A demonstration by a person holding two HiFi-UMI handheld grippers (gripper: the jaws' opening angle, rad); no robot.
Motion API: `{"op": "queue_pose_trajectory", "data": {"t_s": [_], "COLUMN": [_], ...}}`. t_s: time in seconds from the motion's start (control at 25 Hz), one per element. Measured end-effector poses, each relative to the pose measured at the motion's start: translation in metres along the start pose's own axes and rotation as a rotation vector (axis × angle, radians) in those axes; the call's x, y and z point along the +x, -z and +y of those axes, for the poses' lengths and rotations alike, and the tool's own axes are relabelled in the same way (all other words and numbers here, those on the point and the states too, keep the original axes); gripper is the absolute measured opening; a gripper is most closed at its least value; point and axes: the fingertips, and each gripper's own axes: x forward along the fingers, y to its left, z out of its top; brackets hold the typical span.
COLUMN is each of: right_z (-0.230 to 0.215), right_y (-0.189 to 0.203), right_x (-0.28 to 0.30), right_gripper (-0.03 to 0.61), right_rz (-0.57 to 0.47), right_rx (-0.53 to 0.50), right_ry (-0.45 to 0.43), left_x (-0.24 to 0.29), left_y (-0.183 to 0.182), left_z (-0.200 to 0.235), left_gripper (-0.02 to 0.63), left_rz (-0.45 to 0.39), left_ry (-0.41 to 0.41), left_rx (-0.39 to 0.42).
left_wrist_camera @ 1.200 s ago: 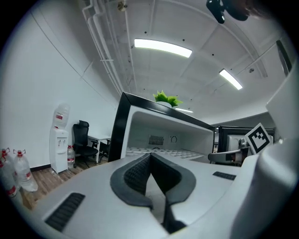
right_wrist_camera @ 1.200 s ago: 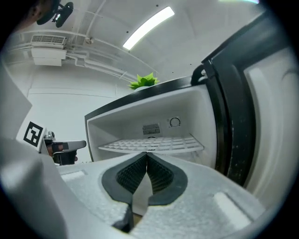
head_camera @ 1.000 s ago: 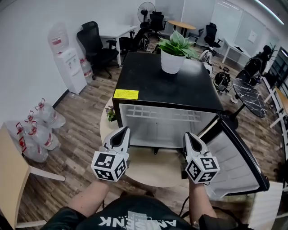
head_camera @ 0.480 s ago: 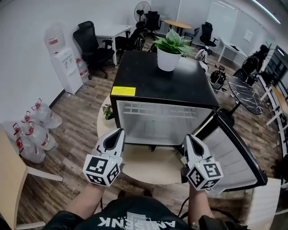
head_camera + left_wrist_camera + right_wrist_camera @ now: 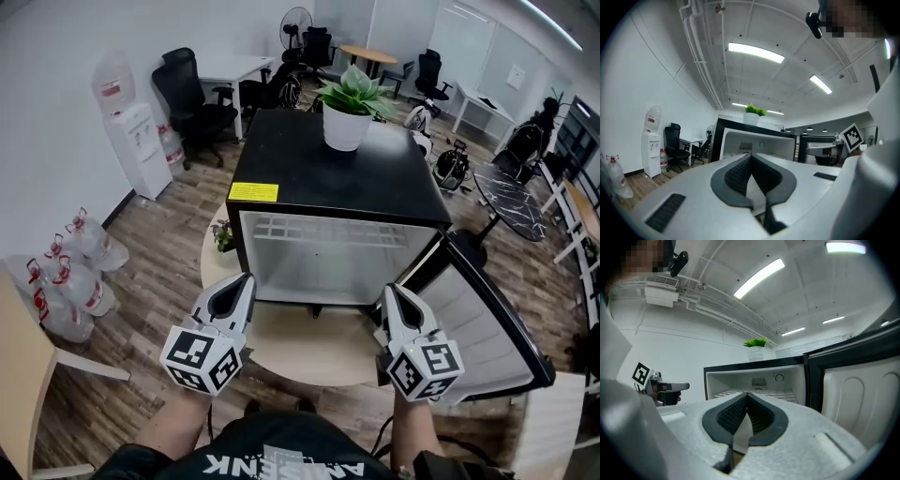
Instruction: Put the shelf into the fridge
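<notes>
A black mini fridge [image 5: 328, 178] stands on a round wooden table [image 5: 309, 349], its door [image 5: 487, 323] swung open to the right. A white wire shelf [image 5: 328, 232] lies flat high up in the white compartment. It also shows in the right gripper view as a shelf [image 5: 785, 392] behind the jaw tips. My left gripper [image 5: 246, 279] and right gripper [image 5: 390, 292] hover over the table in front of the opening, apart from the fridge. Both are shut with nothing between the jaws, as seen on the left gripper [image 5: 751, 156] and the right gripper [image 5: 746, 395].
A potted plant [image 5: 347, 112] sits on the fridge top. On the floor at left stand a water dispenser [image 5: 131, 131] and several water bottles [image 5: 70, 272]. A light wooden board [image 5: 28, 366] stands at the near left. Office chairs [image 5: 192, 94] and desks fill the back.
Both grippers have drawn back from the fridge opening toward me, the left one also drifting left. Both jaws stayed shut and empty.
</notes>
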Motion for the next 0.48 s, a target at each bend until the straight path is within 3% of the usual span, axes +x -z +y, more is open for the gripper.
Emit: {"op": "queue_pose_trajectory", "data": {"t_s": [0.16, 0.48], "right_z": [-0.001, -0.002], "right_y": [0.001, -0.001], "right_x": [-0.002, -0.005], "right_gripper": [0.006, 0.006], "right_rz": [0.003, 0.005], "right_rx": [0.013, 0.016], "right_ry": [-0.003, 0.01], "left_x": [-0.001, 0.001], "left_y": [0.0, 0.0], "left_z": [-0.005, -0.013], "left_gripper": [0.002, 0.002], "left_rz": [0.007, 0.032], "left_ry": [0.012, 0.046], "left_rx": [-0.026, 0.034]}}
